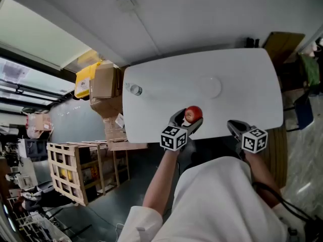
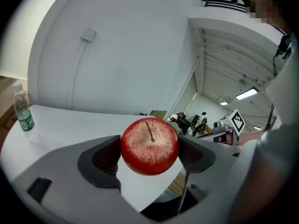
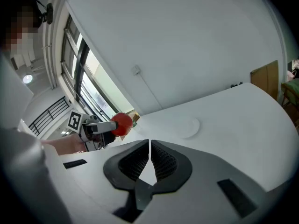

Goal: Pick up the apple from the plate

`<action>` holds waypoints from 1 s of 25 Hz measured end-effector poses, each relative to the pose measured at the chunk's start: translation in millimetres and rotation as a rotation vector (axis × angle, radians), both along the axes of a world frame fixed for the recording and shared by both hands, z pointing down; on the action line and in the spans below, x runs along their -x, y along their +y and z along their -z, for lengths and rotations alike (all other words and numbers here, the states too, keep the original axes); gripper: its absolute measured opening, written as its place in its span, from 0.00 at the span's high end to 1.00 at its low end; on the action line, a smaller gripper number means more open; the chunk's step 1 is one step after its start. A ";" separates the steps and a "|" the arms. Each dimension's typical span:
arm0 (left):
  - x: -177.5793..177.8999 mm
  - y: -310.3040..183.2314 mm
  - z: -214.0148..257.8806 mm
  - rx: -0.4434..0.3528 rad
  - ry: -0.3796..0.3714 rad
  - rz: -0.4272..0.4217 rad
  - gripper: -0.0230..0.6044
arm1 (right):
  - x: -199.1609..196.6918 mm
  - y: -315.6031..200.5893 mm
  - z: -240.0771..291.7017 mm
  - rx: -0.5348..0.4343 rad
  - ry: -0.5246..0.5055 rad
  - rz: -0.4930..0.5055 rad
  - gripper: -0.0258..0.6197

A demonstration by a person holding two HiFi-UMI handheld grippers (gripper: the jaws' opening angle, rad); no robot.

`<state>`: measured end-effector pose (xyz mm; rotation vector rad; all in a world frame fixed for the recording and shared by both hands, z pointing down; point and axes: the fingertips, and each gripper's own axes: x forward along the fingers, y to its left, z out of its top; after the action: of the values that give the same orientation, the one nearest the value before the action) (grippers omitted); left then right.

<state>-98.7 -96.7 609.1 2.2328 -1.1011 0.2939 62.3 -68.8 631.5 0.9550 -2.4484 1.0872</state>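
Note:
A red apple [image 1: 193, 114] with a pale speckled top and a thin stem is clamped between the jaws of my left gripper [image 1: 190, 119], held in the air over the white table's near edge. Close up, the apple [image 2: 149, 146] fills the gap between both dark pads of the left gripper [image 2: 150, 155]. The flat white plate [image 1: 211, 86] lies bare near the table's middle, beyond the apple. My right gripper [image 1: 233, 126] hovers at the near edge to the right, jaws together and nothing between them [image 3: 150, 162]. From there the apple [image 3: 122, 123] and plate [image 3: 185, 126] both show.
A clear water bottle [image 1: 136, 90] with a green label lies at the table's far-left part; it shows too [image 2: 23, 116]. Cardboard boxes [image 1: 105, 82] and a wooden crate [image 1: 83, 169] stand left of the white table [image 1: 252, 79]. A brown panel [image 1: 282, 47] stands beyond the table's right end.

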 end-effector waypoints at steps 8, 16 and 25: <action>25.0 48.5 17.0 -0.029 0.002 -0.002 0.36 | 20.6 48.8 12.2 -0.047 0.000 -0.011 0.90; 41.3 94.8 34.0 -0.058 -0.030 -0.051 0.36 | 16.7 103.7 15.2 -0.069 -0.012 -0.071 0.90; 18.7 132.1 43.5 -0.050 -0.026 -0.095 0.36 | -17.2 148.2 17.5 -0.077 -0.004 -0.142 0.90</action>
<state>-117.4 35.4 565.6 2.3359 -1.0284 0.3396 79.5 79.4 614.1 1.1668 -2.4732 1.0467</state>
